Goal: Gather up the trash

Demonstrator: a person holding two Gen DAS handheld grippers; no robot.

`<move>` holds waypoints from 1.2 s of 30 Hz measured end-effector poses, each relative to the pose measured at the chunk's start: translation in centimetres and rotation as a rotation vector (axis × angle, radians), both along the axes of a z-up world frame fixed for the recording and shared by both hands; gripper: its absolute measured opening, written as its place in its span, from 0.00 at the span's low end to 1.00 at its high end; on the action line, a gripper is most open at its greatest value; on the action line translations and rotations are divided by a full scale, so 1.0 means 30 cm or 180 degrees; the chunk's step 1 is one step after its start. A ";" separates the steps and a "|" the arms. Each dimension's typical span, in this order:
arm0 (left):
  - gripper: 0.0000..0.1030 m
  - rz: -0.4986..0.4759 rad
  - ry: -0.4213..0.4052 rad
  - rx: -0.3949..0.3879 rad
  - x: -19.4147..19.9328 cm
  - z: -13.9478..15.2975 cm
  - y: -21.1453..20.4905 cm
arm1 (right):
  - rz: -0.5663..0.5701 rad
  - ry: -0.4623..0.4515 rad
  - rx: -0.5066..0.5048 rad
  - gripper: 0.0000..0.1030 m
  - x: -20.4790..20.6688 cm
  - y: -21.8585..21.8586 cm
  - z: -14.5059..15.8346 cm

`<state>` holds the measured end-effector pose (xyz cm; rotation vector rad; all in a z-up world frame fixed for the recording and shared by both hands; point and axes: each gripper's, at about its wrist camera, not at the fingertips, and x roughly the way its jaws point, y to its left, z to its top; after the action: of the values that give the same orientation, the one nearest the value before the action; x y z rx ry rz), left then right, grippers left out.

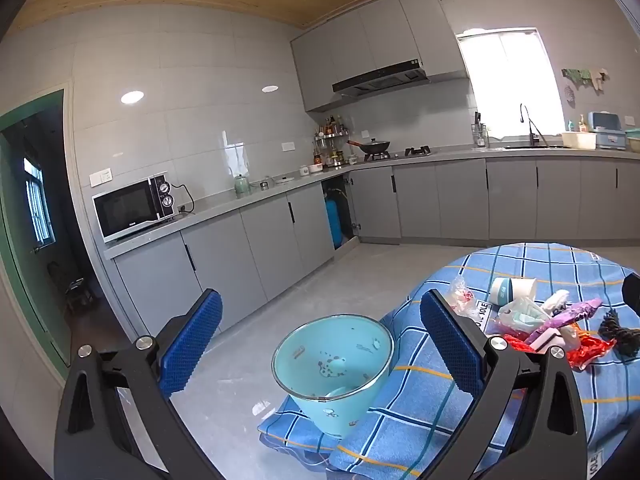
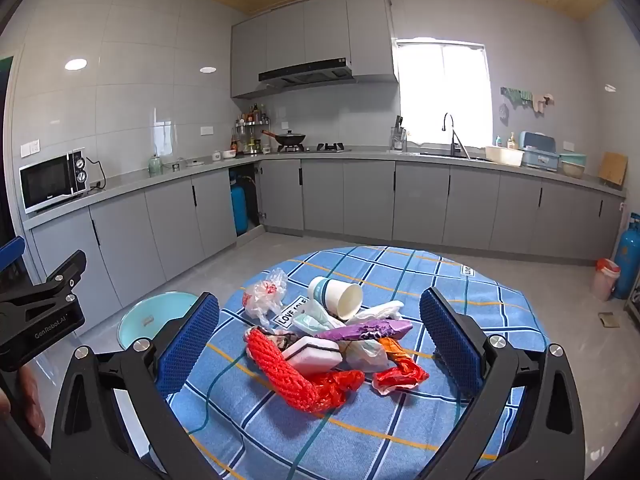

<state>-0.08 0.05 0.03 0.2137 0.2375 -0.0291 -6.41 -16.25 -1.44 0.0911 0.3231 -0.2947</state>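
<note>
A pile of trash lies on the round table with the blue checked cloth [image 2: 472, 308]: a paper cup [image 2: 338, 296] on its side, a clear plastic bag [image 2: 264, 294], a purple wrapper [image 2: 368, 330], a white sponge [image 2: 314, 354], red netting [image 2: 288, 372] and a red wrapper [image 2: 400, 372]. A light blue bin [image 1: 332, 368] stands on the floor at the table's left edge, open and seemingly empty. My left gripper [image 1: 320, 344] is open above the bin. My right gripper [image 2: 320, 340] is open, with the pile between its fingers. The pile also shows in the left wrist view [image 1: 540, 320].
Grey kitchen cabinets and a counter run along the far walls, with a microwave [image 2: 52, 186], a stove with a wok [image 2: 290, 140] and a sink [image 2: 452, 152]. Blue gas cylinders [image 2: 628, 256] and a small bin [image 2: 604, 278] stand at the right. The floor [image 2: 280, 256] lies between table and cabinets.
</note>
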 end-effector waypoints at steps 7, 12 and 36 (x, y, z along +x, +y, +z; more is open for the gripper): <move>0.95 0.0019 -0.0005 -0.0023 0.000 0.005 0.010 | 0.0001 -0.0011 -0.0006 0.96 0.001 0.001 -0.002; 0.95 0.0036 -0.0007 -0.0014 0.003 0.009 0.011 | 0.0001 -0.0011 -0.0003 0.96 0.000 0.000 -0.001; 0.95 0.0052 -0.0028 -0.0005 0.003 0.004 0.008 | -0.0004 -0.0012 -0.0003 0.96 0.012 0.008 -0.004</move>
<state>0.02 0.30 0.14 0.2103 0.2305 -0.0120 -6.03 -16.01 -1.56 0.0910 0.3191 -0.2960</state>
